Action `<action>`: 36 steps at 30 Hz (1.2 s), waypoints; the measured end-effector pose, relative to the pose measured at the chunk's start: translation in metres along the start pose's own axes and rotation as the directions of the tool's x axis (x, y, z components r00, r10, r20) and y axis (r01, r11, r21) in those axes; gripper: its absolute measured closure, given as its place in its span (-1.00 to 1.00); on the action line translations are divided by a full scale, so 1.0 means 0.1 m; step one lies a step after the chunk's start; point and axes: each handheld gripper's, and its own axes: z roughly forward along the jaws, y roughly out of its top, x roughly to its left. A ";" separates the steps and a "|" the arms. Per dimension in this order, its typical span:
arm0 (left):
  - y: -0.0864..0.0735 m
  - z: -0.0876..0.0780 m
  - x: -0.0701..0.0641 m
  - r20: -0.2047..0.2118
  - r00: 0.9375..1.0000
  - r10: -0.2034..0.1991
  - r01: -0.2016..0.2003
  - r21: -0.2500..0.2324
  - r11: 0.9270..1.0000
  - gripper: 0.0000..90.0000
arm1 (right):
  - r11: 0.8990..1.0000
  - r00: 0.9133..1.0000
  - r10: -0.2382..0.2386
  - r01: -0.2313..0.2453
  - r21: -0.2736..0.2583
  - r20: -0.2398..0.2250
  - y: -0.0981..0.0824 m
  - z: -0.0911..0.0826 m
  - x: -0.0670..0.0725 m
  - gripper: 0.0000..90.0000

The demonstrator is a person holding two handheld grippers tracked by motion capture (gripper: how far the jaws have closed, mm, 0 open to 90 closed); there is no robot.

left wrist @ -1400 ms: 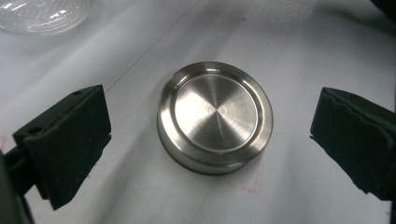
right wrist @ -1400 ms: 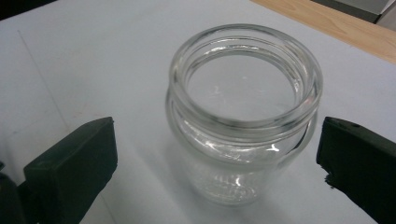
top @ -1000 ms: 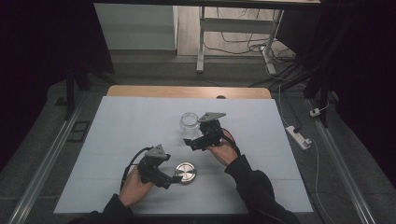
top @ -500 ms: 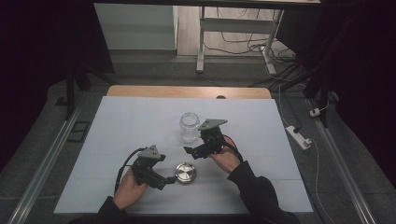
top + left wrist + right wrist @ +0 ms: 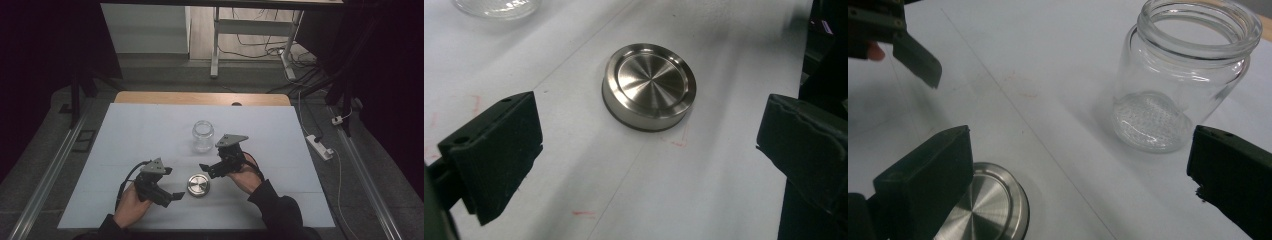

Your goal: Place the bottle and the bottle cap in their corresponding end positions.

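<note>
White table (image 5: 125, 130): one jar (image 5: 203, 135), one lid (image 5: 198, 184).

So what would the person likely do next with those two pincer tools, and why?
Probably ease the left gripper forward and close it around the metal lid. Its jaws stand wide open with the lid lying flat just ahead between them, untouched. The glass jar stands upright and open-topped nearby, and the right gripper, also open, faces it, so fitting the lid seems the likely aim.
</note>
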 end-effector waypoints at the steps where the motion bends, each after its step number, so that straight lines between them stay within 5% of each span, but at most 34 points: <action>1: -0.01 -0.01 0.00 -0.002 1.000 -0.001 0.001 0.000 1.000 -1.00 | 1.000 1.000 -0.008 0.008 0.003 0.005 -0.01 -0.01 0.01 -1.00; 18: -0.21 -0.28 0.02 -0.055 0.997 -0.050 0.049 -0.019 0.999 -1.00 | 1.000 1.000 0.022 -0.022 -0.022 -0.001 -0.20 -0.31 0.06 -1.00; 36: -0.50 -0.60 0.02 -0.139 0.984 -0.107 0.100 -0.057 0.993 -1.00 | 0.996 0.995 0.085 -0.084 -0.027 0.057 -0.58 -0.75 -0.01 -1.00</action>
